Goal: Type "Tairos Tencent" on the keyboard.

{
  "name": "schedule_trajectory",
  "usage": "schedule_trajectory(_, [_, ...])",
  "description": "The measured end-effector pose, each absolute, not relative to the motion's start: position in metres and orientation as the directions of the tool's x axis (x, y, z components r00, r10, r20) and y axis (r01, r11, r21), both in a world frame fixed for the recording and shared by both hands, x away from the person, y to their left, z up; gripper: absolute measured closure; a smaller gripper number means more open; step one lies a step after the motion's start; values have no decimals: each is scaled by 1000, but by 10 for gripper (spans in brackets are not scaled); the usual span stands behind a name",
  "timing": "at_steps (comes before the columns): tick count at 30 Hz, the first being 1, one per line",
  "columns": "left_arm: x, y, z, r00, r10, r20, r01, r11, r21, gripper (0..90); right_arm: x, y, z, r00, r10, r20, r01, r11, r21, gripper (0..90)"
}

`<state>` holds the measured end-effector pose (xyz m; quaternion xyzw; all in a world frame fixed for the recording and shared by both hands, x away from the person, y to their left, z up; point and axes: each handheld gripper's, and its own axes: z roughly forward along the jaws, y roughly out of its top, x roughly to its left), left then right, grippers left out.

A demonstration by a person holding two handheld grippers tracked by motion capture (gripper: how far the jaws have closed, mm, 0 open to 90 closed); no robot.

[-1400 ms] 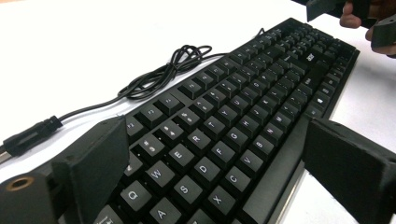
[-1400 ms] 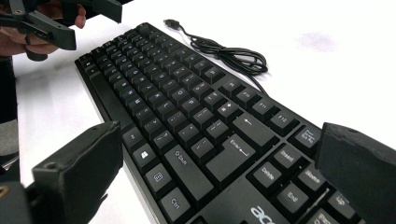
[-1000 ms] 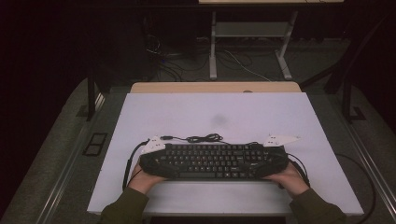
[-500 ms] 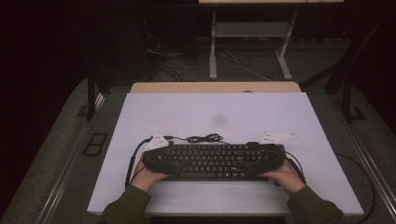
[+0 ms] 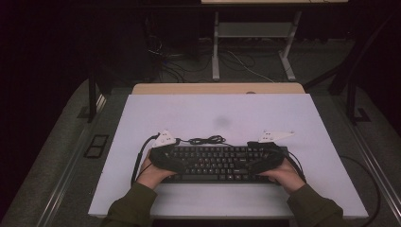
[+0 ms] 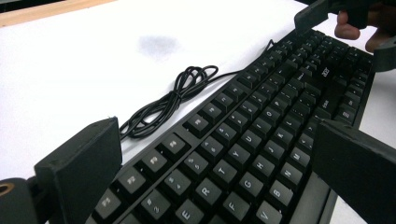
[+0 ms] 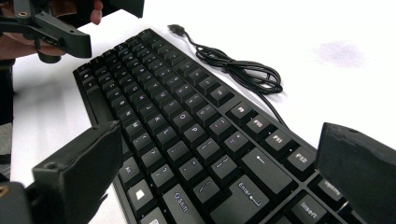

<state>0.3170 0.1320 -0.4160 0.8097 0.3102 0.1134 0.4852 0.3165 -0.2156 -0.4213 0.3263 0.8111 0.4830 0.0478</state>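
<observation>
free: white table (image 5: 293, 118) beyond keyboard (image 5: 215, 163) | obstacle: coiled cable (image 5: 205, 140) just behind keyboard

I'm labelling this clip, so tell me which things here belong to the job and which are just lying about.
In the job: keyboard, its coiled cable, left gripper, right gripper.
Lying about: grey smudge on the white table, wooden board behind it.

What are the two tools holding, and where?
Each tool straddles one end of the black keyboard: left tool the left end, right tool the right. Whether the jaws clamp it cannot be told.
</observation>
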Motion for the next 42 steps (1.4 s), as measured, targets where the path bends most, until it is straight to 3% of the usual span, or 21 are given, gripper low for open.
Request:
schedule_trajectory(16, [324,120,-417,790,602,-118,384,-335,860,44,314,-215,-421,-807,550,216,465,364,807,244])
schedule_trajectory(26, [324,121,-419,786,607,-115,396,-352,848,134,312,-214,-423,-817,533,221,465,383,798,421])
schedule_trajectory(39, [323,118,-423,793,599,-110,397,-372,839,144,308,-208,-427,-841,503,199,452,451,769,816])
schedule_trajectory(42, [323,117,-423,794,598,-110,398,-374,837,144,308,-208,-427,-847,494,199,451,466,761,858])
